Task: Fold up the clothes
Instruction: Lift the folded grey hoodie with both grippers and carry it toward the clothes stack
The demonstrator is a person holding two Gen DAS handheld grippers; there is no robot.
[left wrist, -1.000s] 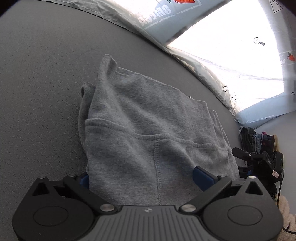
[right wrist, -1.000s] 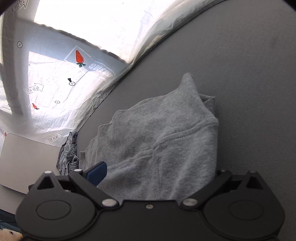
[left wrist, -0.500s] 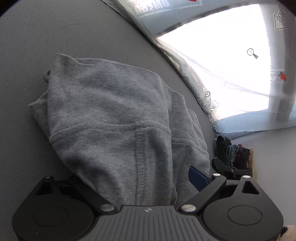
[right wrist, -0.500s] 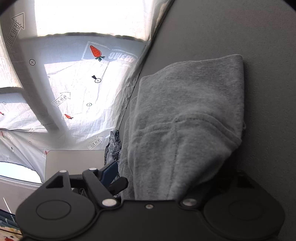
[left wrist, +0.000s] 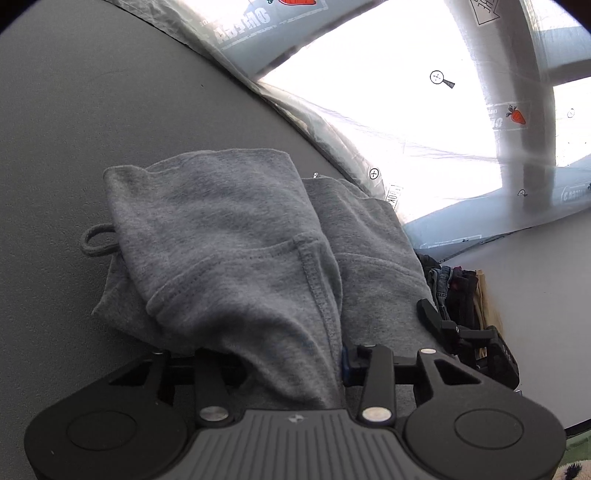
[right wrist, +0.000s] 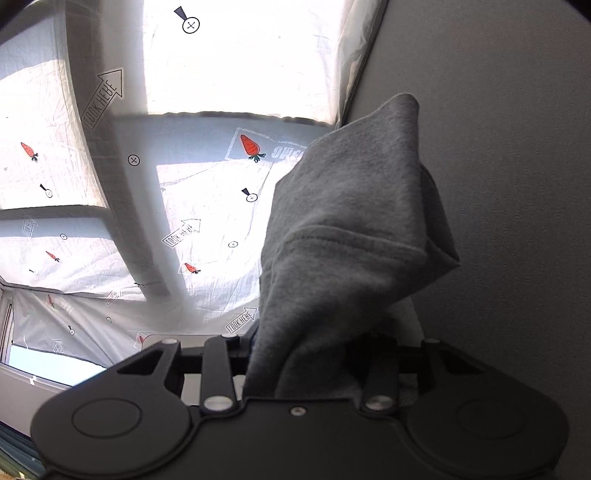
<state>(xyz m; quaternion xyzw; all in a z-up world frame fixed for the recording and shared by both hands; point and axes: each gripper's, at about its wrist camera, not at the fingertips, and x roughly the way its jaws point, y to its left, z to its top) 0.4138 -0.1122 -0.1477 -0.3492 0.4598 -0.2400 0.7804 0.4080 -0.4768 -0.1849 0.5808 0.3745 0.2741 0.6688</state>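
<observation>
- Grey sweatshirt-knit garment [left wrist: 229, 236], seams and a hem band showing, looks like sweatpants or a hoodie; which one I cannot tell. It lies bunched on the dark grey table [left wrist: 74, 110], toward the table's far edge where the printed sheet [left wrist: 243, 22] begins.
- Left gripper [left wrist: 280, 365]: jaws have just been closing and now pinch the near fold of the cloth; fabric runs straight into the gap beside the blue pad.
- Right gripper [right wrist: 306, 354]: jaws have just been closing too, clamped on another bunch of the same cloth. In the right wrist view the garment [right wrist: 351, 229] rises as a peaked fold in front of the camera, its tip against the table [right wrist: 517, 147].
- Key relation: the garment extends forward from both grippers, away from the person, long axis roughly along the pointing direction. Both hands hold the near end; the far end rests on the table.
- A cord loop [left wrist: 98, 240] sticks out on the garment's left side, lying on the table.
- Judgement: this is the start of a fold; the held edge would need to carry forward over the resting part. Risk: uneven pull skews the fold.
- Pile of dark clothes [left wrist: 454, 288] sits off the table's right side, clear of the work.
</observation>
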